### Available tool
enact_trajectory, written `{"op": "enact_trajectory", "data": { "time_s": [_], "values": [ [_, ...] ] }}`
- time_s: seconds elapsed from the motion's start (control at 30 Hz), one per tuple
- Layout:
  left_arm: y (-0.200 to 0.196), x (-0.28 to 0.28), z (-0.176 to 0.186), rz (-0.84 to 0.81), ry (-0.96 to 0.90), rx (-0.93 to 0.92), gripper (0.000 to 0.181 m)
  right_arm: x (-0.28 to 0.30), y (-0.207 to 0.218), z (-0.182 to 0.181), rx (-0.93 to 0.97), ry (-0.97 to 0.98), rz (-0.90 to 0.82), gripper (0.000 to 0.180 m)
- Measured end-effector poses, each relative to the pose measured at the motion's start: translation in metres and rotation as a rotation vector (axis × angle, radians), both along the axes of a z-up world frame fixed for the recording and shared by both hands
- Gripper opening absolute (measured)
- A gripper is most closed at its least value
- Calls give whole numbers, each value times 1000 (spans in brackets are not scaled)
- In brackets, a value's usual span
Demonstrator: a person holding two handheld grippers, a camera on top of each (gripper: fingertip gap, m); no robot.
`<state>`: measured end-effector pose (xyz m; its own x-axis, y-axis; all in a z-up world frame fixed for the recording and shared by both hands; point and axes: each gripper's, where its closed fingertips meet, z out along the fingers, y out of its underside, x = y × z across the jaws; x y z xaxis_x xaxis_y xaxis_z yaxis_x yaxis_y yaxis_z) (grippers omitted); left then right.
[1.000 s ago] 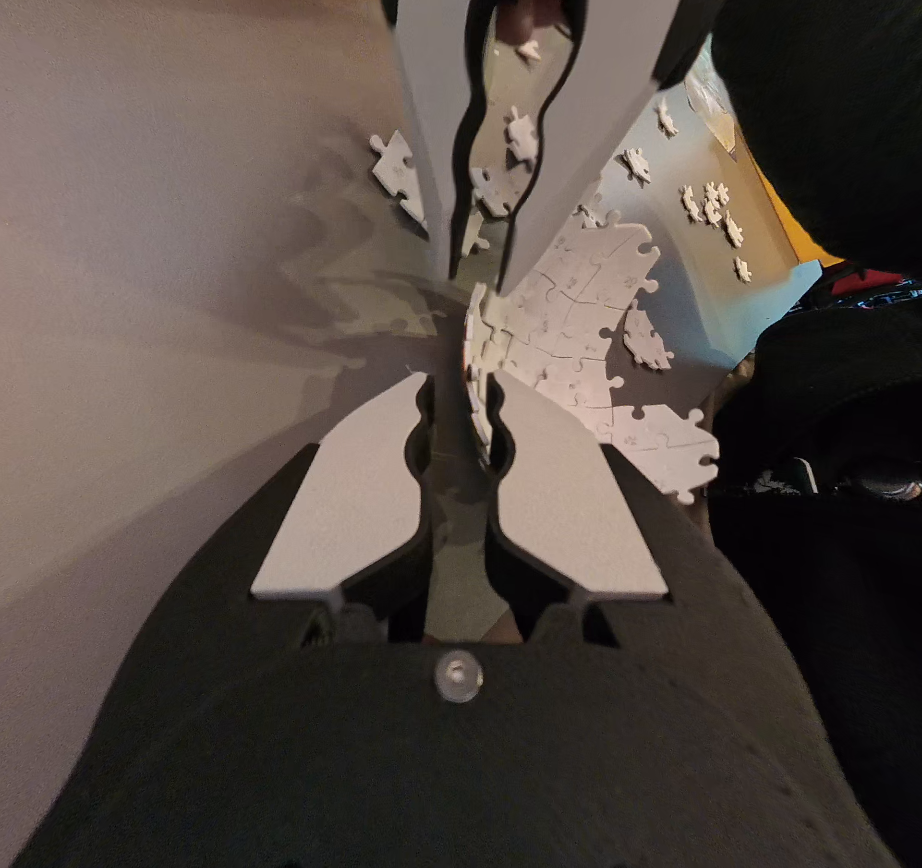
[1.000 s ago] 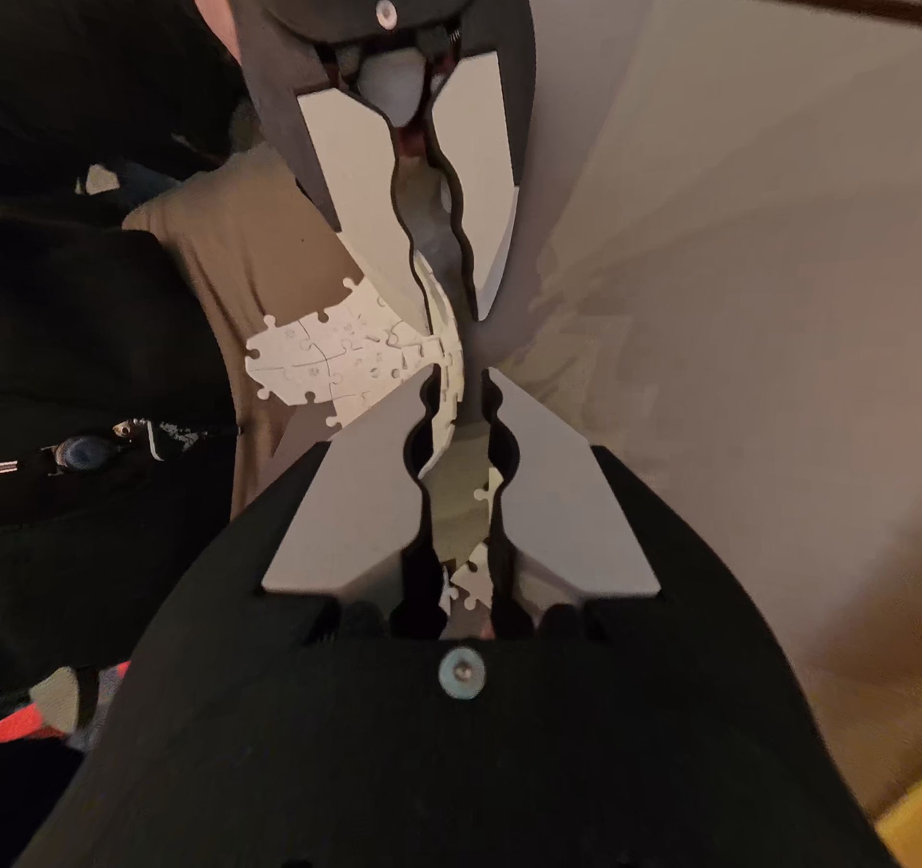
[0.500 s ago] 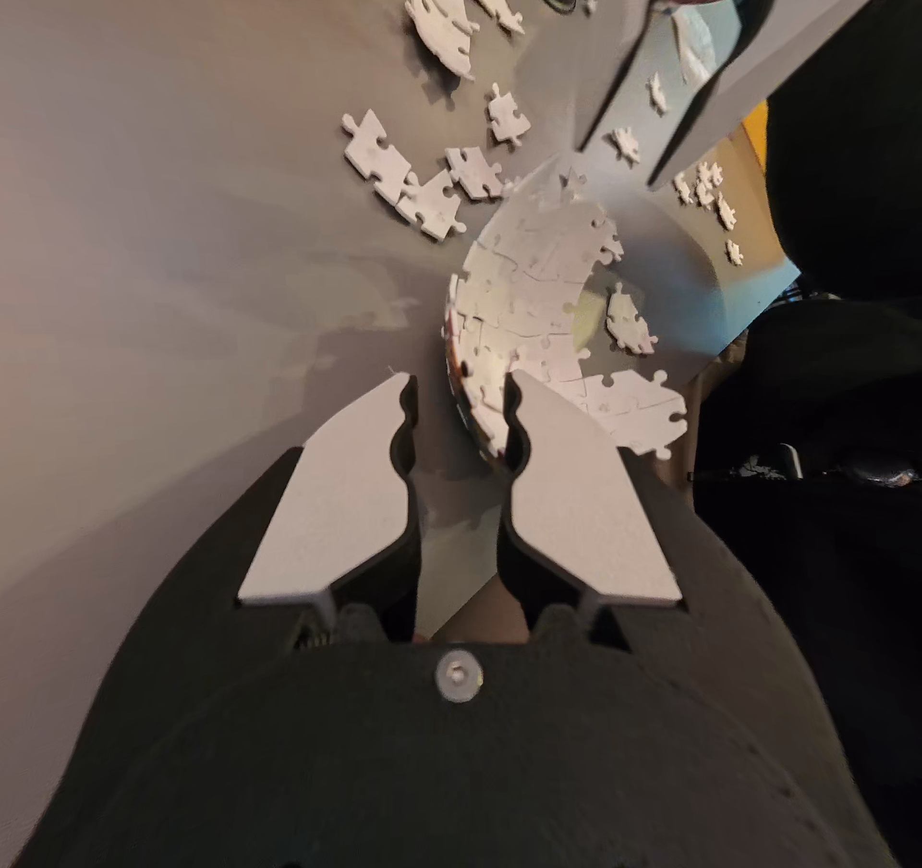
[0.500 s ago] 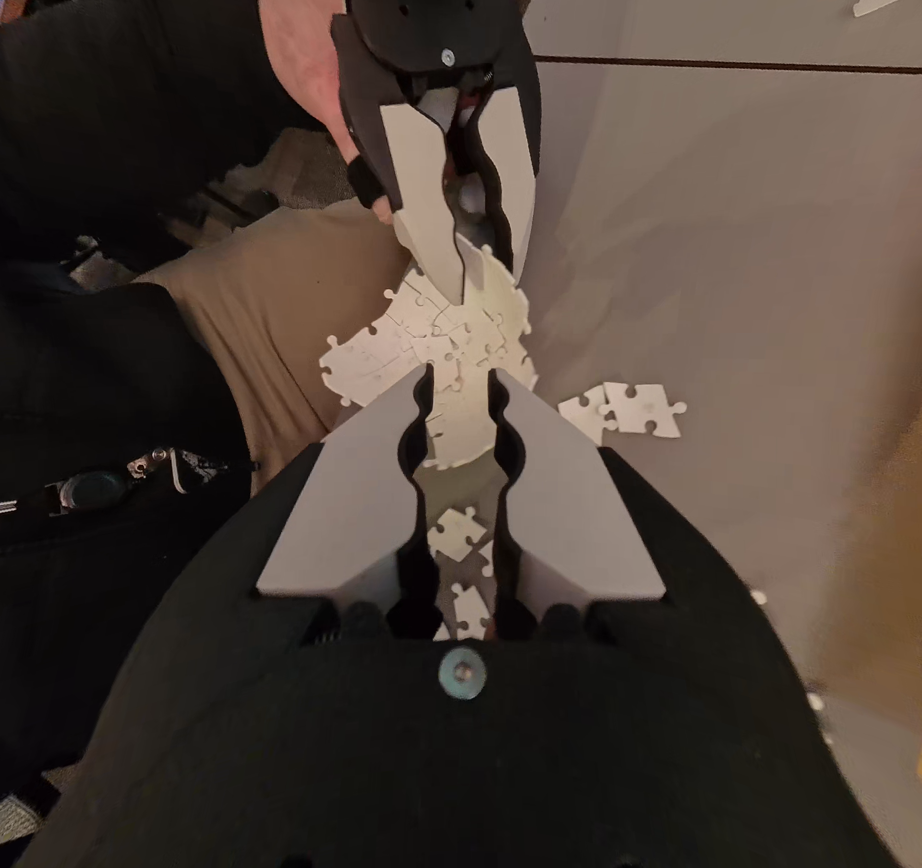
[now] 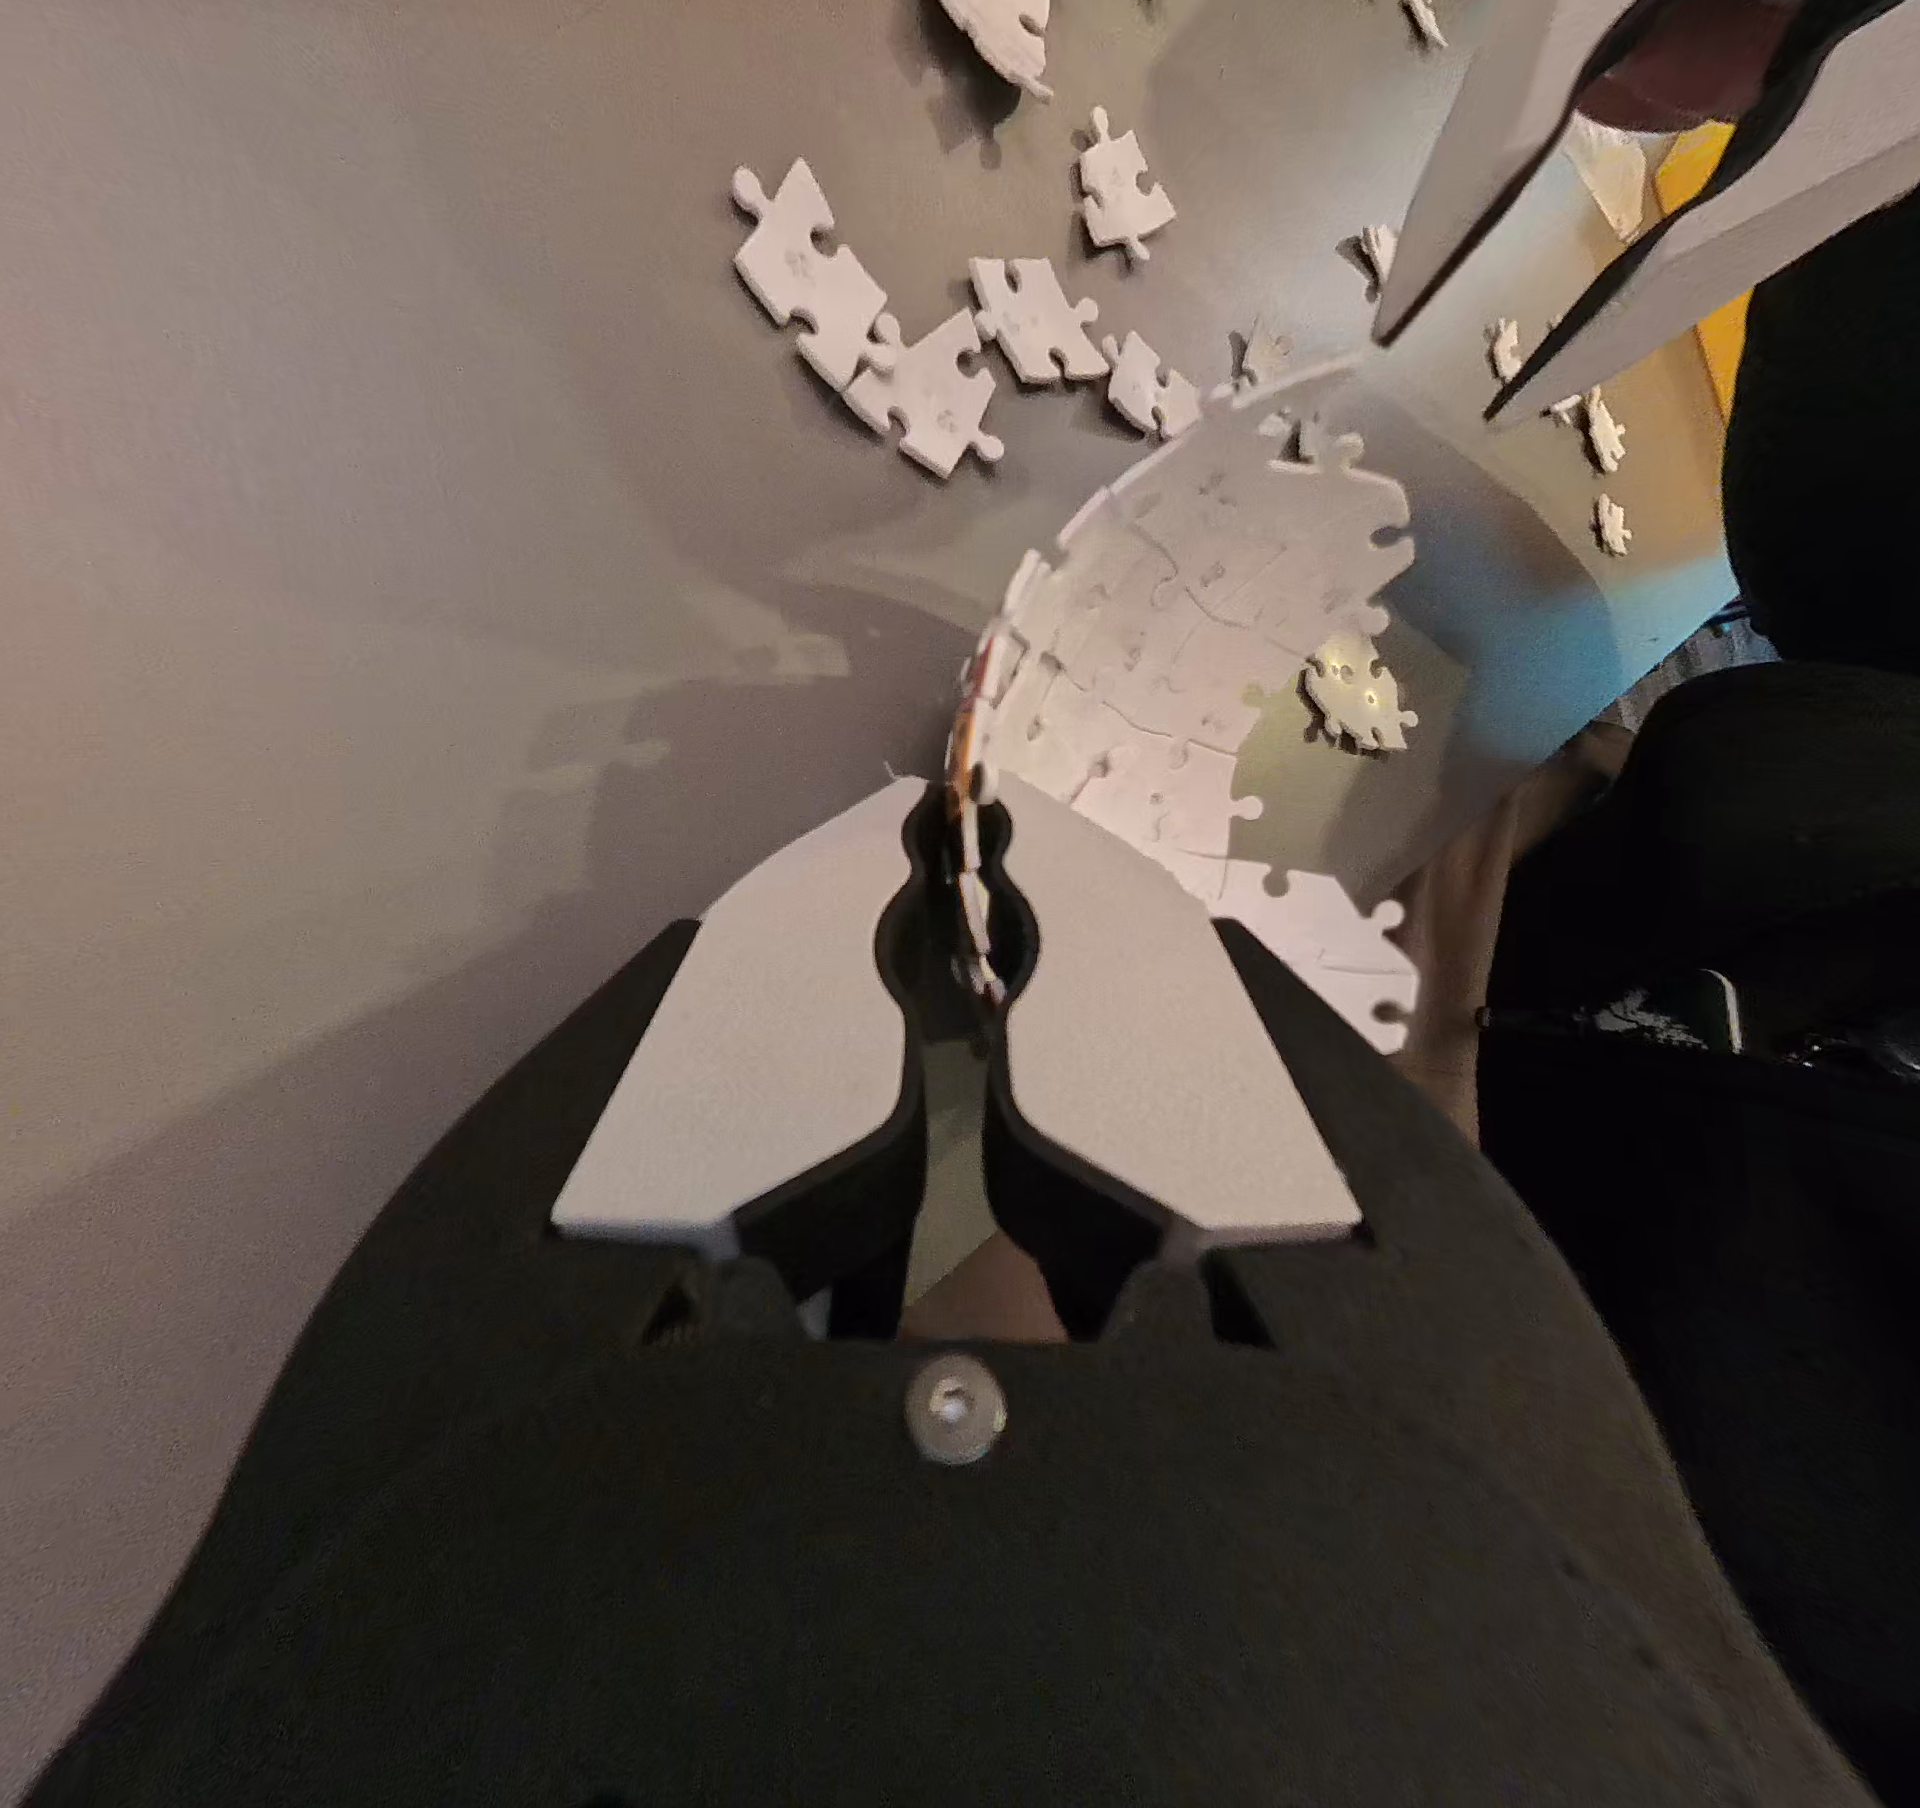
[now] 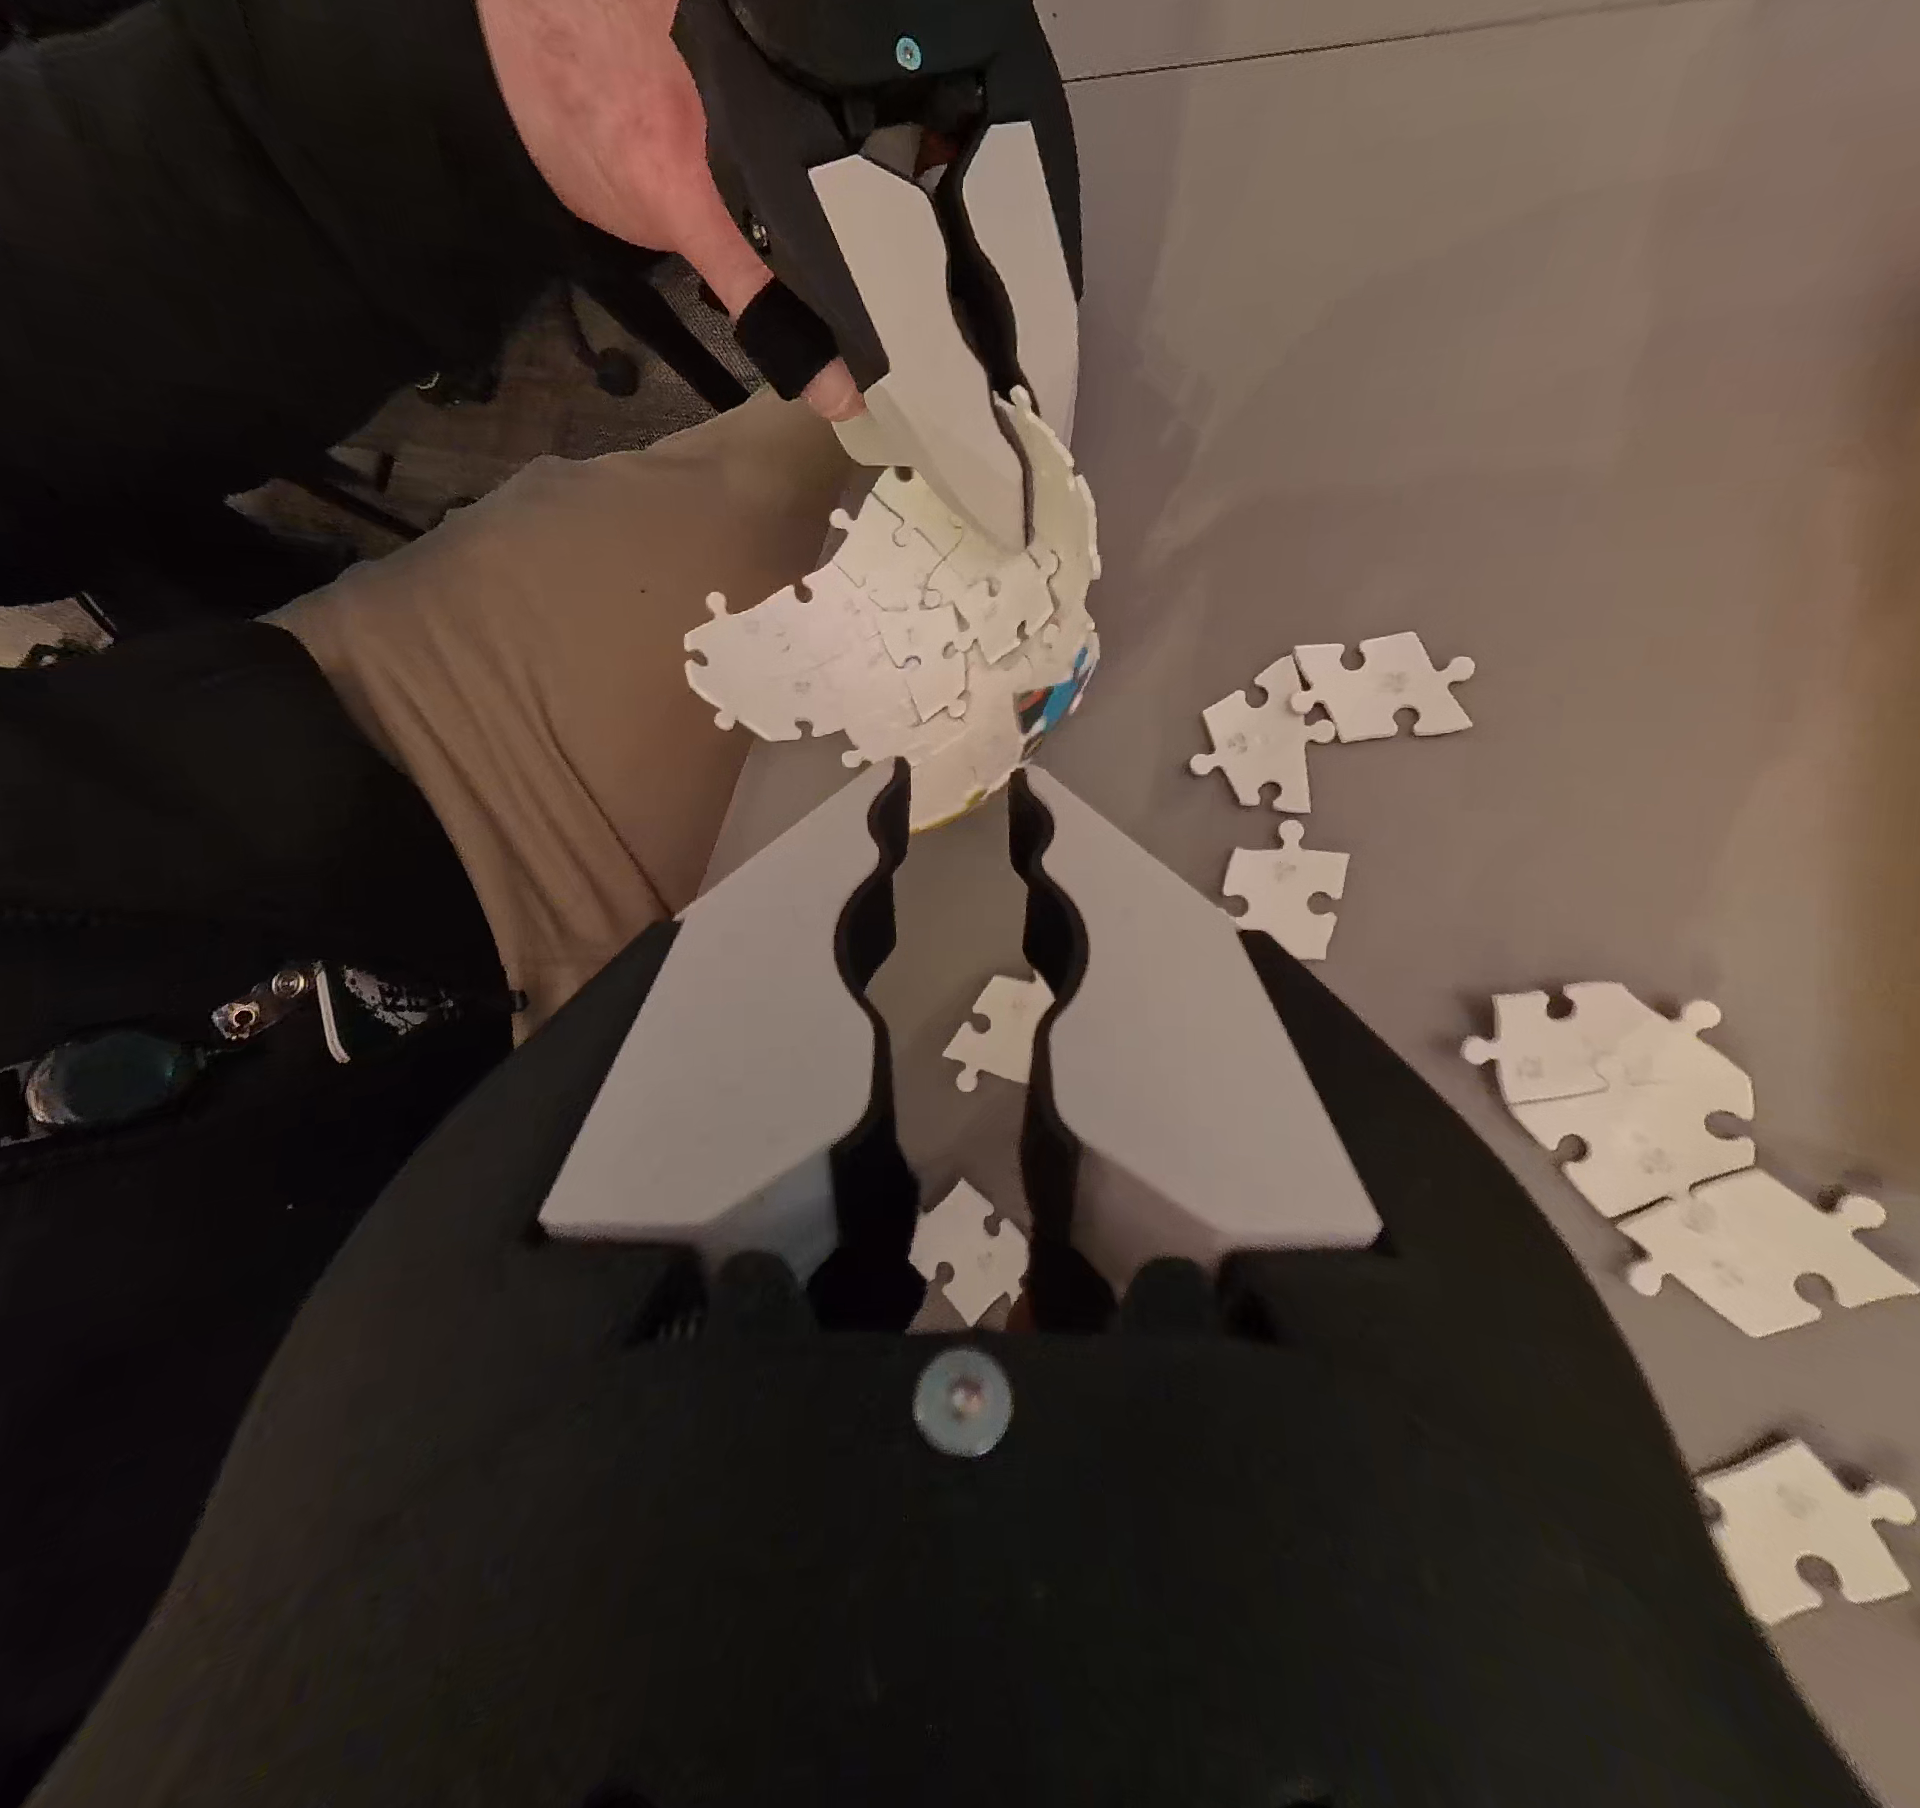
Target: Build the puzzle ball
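The puzzle ball is a partly built curved white shell [image 5: 1195, 636] with a coloured outer face. My left gripper [image 5: 961, 808] is shut on its rim, which runs edge-on between the pads. In the right wrist view the left gripper [image 6: 1013, 532] pinches the shell [image 6: 894, 657] from above and holds it off the grey table [image 6: 1455, 304]. My right gripper [image 6: 961, 782] is open just below the shell, and its pads do not press on it. In the left wrist view the right gripper [image 5: 1439, 371] hangs open beside the shell's far rim.
Several loose white puzzle pieces [image 5: 810, 272] lie on the table [image 5: 312, 408] beyond the shell; more pieces [image 6: 1382, 688] lie to the right in the right wrist view. A person's hand [image 6: 603, 96] and tan-clad leg [image 6: 520, 667] are at the left table edge. My right fingertips sit around 10 cm from my left ones.
My left gripper opened around the shell's rim, then shut on it. My right gripper has drawn back from the shell and now stands open clear of it.
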<state>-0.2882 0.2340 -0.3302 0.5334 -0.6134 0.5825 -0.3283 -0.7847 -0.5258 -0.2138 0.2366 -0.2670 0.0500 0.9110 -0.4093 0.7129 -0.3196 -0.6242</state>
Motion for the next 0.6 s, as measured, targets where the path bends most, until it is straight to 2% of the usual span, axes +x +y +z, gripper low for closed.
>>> {"op": "enact_trajectory", "data": {
  "time_s": [0.27, 0.6],
  "values": [
    [24, -3, 15, 49, 71, 168, 4, 16, -1, 8, 29, 23, -57, 17],
    [61, -6, 69, 181, 200, 633, 5, 36, -2, 5, 74, 25, -118, 17]
  ]
}}
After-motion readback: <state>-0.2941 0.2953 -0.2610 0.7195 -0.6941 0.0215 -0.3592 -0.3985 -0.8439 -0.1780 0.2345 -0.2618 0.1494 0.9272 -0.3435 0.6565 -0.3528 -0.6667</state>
